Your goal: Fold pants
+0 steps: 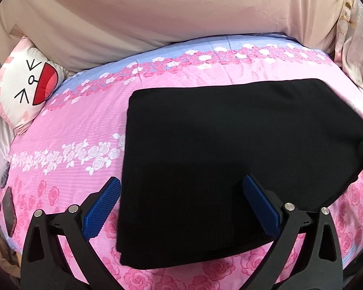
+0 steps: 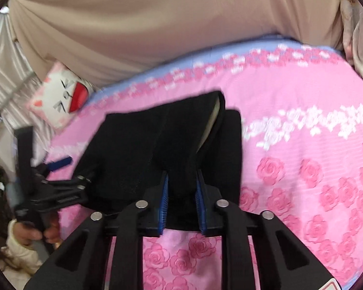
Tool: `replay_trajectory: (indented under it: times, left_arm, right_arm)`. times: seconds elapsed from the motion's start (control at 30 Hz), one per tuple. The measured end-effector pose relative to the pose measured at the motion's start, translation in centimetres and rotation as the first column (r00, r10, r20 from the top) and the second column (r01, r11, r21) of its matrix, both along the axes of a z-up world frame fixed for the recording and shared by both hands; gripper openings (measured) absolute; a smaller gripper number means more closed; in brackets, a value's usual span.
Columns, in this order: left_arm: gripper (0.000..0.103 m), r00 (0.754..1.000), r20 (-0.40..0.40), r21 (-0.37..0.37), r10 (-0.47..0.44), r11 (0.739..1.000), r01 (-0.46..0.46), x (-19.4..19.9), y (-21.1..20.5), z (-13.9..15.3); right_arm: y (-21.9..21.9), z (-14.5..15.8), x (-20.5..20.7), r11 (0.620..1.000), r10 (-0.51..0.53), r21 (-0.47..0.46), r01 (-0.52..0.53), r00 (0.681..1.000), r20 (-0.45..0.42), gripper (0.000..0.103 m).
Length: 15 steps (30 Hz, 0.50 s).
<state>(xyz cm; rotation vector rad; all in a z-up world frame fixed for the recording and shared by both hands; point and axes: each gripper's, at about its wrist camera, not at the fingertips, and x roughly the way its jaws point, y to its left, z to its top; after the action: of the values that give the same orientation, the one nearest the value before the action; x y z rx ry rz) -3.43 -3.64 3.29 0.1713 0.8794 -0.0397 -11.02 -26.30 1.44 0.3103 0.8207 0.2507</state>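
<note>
Black pants (image 1: 230, 159) lay folded into a thick rectangle on a bed covered by a pink rose-print bedspread (image 1: 67, 125), the fold apparently well advanced. The bundle sat toward the near edge of the bed, its sides mostly straight, though one corner bulged in a small knot at the right in the left wrist view.

The left gripper (image 1: 181, 205) hovered over the near edge of the pants with its blue pads spread wide, gripping nothing. The right gripper (image 2: 182, 198) had its jaws nearly together, pinching a raised ridge of black cloth at the near end of the bundle; a pale lining showed where a layer lifted open at the far end.

What remained, by the look of it, was one more fold or a tidying of that lifted layer and the bulging corner.

Open bedspread stretched wide toward the right side of the bed and along the far edge below a beige headboard (image 1: 157, 19). A cartoon-face cushion (image 1: 26, 84) sat at the far left corner, well apart from the pants, and a dark phone-like object (image 1: 9, 210) lay near the left edge.
</note>
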Motion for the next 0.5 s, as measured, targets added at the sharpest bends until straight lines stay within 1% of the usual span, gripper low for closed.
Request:
replay_trajectory:
  times: [0.07,0.1,0.13,0.17,0.23,0.3,0.33,0.4,0.5]
  left_arm:
    - [0.098,1.000,0.002,-0.001,0.002,1.000,-0.002,-0.1,0.1,-0.2]
    - [0.098,1.000,-0.004,0.001,0.005,1.000,-0.005,-0.1,0.0,-0.4]
    - [0.098,1.000,-0.012,0.005,0.009,1.000,-0.009,0.1,-0.1,-0.6]
    - [0.098,1.000,-0.020,0.014,0.013,1.000,-0.013,0.2,-0.1,-0.9]
    - [0.098,1.000,-0.023,0.025,0.017,1.000,-0.017,0.3,-0.1,-1.1]
    - [0.098,0.999,-0.029,0.012,0.020,1.000,-0.019,0.3,0.2,-1.0]
    - [0.098,0.999,-0.033,0.003,0.022,1.000,-0.022,0.3,0.4,-1.0]
    - [0.098,0.999,-0.045,-0.020,0.026,0.999,-0.027,0.4,0.7,-1.1]
    - [0.098,0.998,-0.049,-0.033,0.032,0.999,-0.033,0.4,0.8,-1.2]
  right_arm:
    - [-0.5,-1.9,1.0,1.000,-0.008,-0.012,0.008,0.999,-0.053,0.015]
    - [-0.4,-3.3,1.5,1.000,-0.002,-0.007,0.001,0.996,-0.090,0.020]
    - [-0.5,-3.8,1.5,1.000,-0.008,0.024,0.009,0.997,-0.074,0.022]
    - [-0.5,-3.5,1.2,0.999,-0.016,0.035,0.018,0.998,-0.063,0.025]
    - [-0.3,-2.4,0.8,1.000,-0.023,0.019,0.024,0.998,-0.052,0.034]
    - [-0.6,-1.4,0.3,0.999,-0.051,-0.002,0.051,0.998,-0.024,0.056]
    - [-1.0,-1.0,0.2,0.998,-0.063,-0.011,0.063,0.998,-0.015,0.058]
    - [-1.5,-0.6,0.0,0.996,-0.087,-0.011,0.087,0.996,-0.009,0.059]
    - [-2.2,-0.2,0.1,0.993,-0.115,0.020,0.116,0.993,-0.012,0.060]
